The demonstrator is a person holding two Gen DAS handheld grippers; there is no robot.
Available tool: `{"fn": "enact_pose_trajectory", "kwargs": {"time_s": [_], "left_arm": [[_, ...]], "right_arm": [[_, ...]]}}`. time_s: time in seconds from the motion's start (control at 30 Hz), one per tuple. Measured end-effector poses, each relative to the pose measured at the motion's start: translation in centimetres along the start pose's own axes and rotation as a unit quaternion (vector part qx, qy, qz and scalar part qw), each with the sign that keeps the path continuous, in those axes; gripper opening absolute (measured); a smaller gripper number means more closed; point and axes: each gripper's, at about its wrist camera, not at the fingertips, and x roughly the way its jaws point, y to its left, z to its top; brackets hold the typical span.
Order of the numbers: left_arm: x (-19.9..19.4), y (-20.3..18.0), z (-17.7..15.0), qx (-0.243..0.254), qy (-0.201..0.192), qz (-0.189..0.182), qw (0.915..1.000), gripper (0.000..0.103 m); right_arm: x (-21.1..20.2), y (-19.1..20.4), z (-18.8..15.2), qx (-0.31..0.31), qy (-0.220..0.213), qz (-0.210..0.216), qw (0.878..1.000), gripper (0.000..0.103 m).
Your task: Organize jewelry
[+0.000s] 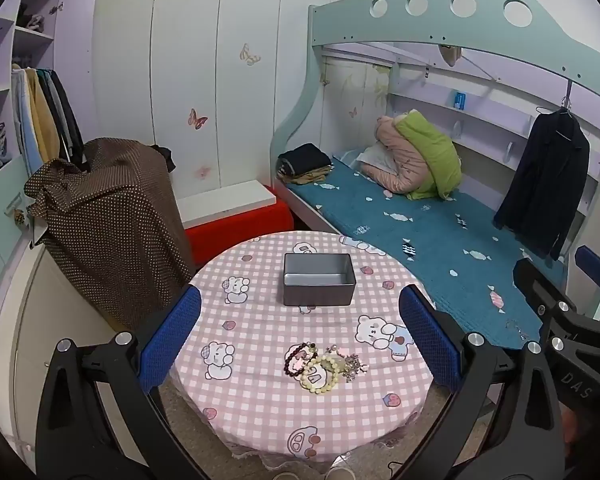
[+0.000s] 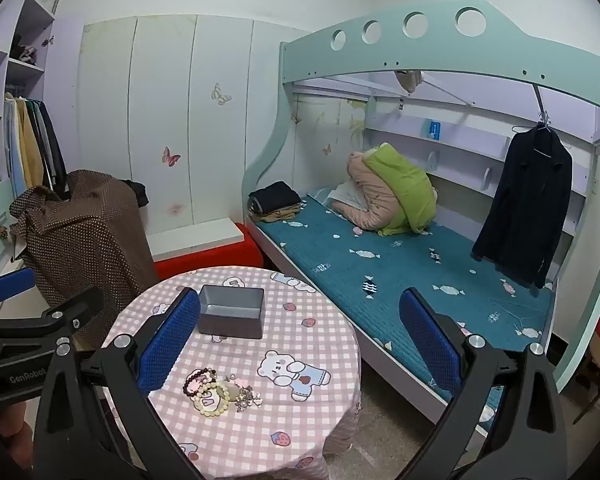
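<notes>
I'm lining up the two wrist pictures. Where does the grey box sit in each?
Left wrist: grey box at centre, beyond the jewelry pile.
Right wrist: grey box left of centre, beside the right tool's left finger.
Shared landmark: the checked tablecloth.

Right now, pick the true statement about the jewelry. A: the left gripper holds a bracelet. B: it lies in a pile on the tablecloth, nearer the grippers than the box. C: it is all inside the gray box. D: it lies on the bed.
B: the jewelry pile lies on the checked tablecloth, on the near side of the gray box, which looks empty; both grippers are open and hold nothing.
</notes>
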Motion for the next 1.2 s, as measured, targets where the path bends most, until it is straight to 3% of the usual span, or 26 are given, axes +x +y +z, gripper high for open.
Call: {"fn": "enact_pose_trajectory", "kwargs": {"time_s": [1.2], "left_arm": [[0.1, -0.9, 2.0, 0.006, -0.013, 0.002, 0.9999, 0.099]], "right_arm": [[0.6, 0.1, 0.6, 0.008, -0.006, 0.009, 1.0, 0.096]]}}
